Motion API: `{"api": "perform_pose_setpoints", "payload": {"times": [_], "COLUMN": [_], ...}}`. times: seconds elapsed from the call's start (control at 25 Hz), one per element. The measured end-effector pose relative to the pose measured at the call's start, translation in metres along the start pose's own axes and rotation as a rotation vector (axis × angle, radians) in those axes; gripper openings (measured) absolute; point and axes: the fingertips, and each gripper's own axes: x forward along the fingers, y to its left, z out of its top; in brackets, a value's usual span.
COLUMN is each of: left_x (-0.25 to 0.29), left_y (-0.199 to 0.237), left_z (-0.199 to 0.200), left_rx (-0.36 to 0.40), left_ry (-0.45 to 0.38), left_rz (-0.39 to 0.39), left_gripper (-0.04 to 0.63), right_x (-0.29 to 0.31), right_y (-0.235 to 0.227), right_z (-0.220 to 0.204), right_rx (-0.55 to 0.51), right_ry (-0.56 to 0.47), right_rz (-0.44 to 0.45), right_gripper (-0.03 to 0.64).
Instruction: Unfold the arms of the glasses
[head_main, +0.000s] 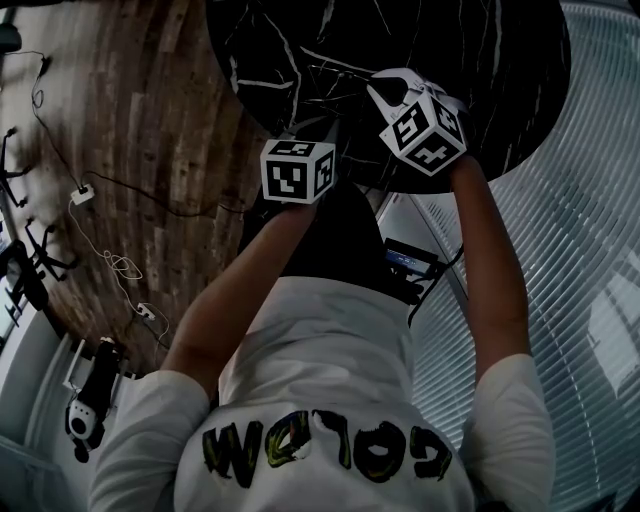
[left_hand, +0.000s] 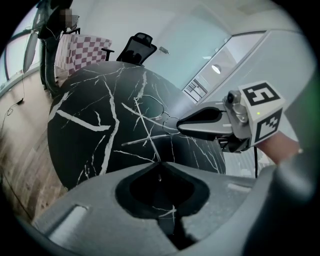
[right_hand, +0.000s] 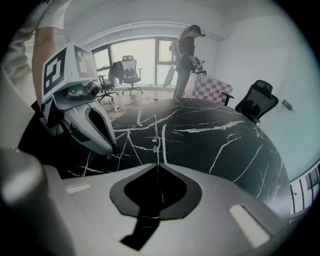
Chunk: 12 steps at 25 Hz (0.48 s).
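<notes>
Glasses, thin wire, on veined marble table.

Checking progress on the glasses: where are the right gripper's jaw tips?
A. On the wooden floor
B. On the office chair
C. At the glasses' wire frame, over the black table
C: the left gripper view shows the right gripper with its tips at the glasses.

All views are dim and underexposed. Daylight is admitted through windows far beyond the right gripper, where pale glare is spread. Ahead of the left gripper, the thin glasses are barely resolved against the black table. Barrel distortion and dark vignetting are seen at both gripper views' edges; the nearest foreground is blurred.
</notes>
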Motion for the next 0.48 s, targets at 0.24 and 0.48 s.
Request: {"api": "perform_pose_setpoints", "payload": {"times": [0.24,0.48], "left_x": [-0.009,-0.02], "left_y": [0.008,0.019], "left_z": [-0.005,-0.008], "left_rx": [0.028,0.052], "left_ry": [0.014,0.025], "left_rz": [0.019,0.041], "left_gripper": [0.021,0.02], "right_x": [0.001,0.0], "right_y": [0.001,0.001], "right_z": [-0.001,0.0], "right_rx": [-0.011,-0.021], "right_ry": [0.005,0.008], "right_rz": [-0.001,-0.004], "right_gripper": [0.006,0.006]}}
